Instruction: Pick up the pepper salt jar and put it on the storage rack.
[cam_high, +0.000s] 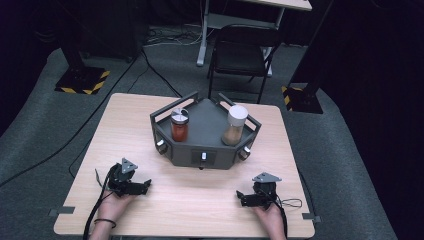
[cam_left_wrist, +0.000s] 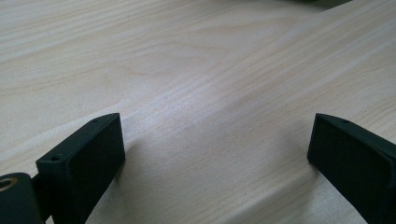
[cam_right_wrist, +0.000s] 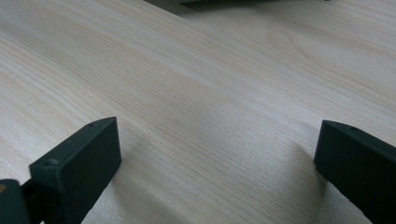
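Jars (cam_high: 179, 125) on tray (cam_high: 205, 125), probably unobstructed.

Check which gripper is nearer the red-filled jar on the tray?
Left. The left gripper rests on the table near-left of the red-filled jar, jaws open. The right gripper lies farther off, across the table on the white-capped jar side.

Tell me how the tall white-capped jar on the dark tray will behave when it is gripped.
The white-capped jar stands tall and narrow, so a high push would probably tip it. Its clear, smooth-looking wall may slip in the jaws. It looks roughly half full of brown powder, so it is likely fairly light.
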